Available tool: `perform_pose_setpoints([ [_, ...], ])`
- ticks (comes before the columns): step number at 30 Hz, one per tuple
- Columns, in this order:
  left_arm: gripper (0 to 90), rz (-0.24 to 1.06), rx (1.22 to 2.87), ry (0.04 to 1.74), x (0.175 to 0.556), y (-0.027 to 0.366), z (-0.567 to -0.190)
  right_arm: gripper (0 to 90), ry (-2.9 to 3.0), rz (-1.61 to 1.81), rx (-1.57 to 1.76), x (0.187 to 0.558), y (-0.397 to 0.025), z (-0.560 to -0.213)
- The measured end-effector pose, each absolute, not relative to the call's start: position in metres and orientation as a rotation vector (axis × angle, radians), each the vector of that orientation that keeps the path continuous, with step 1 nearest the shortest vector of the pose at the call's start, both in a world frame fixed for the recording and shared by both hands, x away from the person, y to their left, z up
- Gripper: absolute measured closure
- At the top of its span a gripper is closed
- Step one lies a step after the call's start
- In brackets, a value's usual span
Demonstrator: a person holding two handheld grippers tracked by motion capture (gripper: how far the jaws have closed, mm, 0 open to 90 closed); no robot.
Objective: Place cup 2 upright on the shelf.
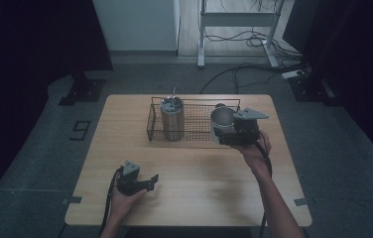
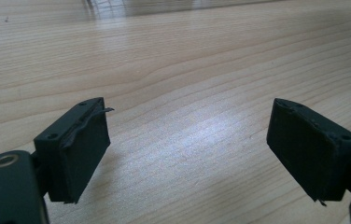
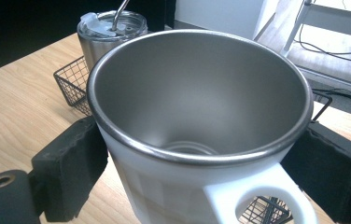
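The person's right forearm reaches forward from the bottom edge of the high view, wrist bent inward, carrying the right claw [image 1: 224,133] at the right end of the black wire basket [image 1: 194,130]. Its jaws clamp a white mug with a steel lining and a white loop handle [image 1: 222,121]; in the right gripper view the black pads press the mug [image 3: 201,121] from both sides, just under the metal rim, with the handle turned toward the camera. The mug stands upright, mouth open to the top. Whether its base rests in the basket or hangs above the wire cannot be made out, since the claw body covers it.

Behind the mug, at the basket's left end, stands a tall brushed-steel tumbler with a clear lid and a straw [image 1: 172,119], well apart from the mug.

The left forearm lies short and low near the front edge of the pale wooden bench [image 1: 125,148], hand wrapped around the left claw [image 1: 152,181], which points to the right. Its jaws are spread wide with nothing between them, hovering close over bare wood grain [image 2: 187,93]. The lower parts of both jaws are cut off by the frame.
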State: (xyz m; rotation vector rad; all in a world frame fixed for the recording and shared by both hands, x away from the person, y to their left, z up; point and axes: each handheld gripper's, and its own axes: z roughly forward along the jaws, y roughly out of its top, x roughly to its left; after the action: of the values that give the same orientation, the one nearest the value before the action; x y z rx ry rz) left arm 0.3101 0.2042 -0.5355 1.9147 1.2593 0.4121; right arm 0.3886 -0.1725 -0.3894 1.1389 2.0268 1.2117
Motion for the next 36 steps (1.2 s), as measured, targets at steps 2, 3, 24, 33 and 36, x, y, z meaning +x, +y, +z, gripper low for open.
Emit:
perform_pose_setpoints([
  [2,13.1,0.413,1.914,1.260,0.310,0.204,-0.536,9.0,2.027,1.210,1.143,0.390,-0.172,-0.389],
  [3,13.0,0.413,1.914,1.261,0.310,0.205,-0.536,9.0,2.026,1.210,1.146,0.391,-0.172,-0.389],
  [24,13.1,0.398,1.896,1.269,0.311,0.208,-0.535,9.0,2.032,1.180,1.155,0.411,-0.168,-0.385],
  [33,13.2,0.393,1.884,1.271,0.311,0.210,-0.534,9.0,2.031,1.171,1.166,0.423,-0.166,-0.386],
  [36,13.2,0.394,1.884,1.269,0.311,0.210,-0.534,9.0,2.027,1.169,1.175,0.427,-0.166,-0.387],
])
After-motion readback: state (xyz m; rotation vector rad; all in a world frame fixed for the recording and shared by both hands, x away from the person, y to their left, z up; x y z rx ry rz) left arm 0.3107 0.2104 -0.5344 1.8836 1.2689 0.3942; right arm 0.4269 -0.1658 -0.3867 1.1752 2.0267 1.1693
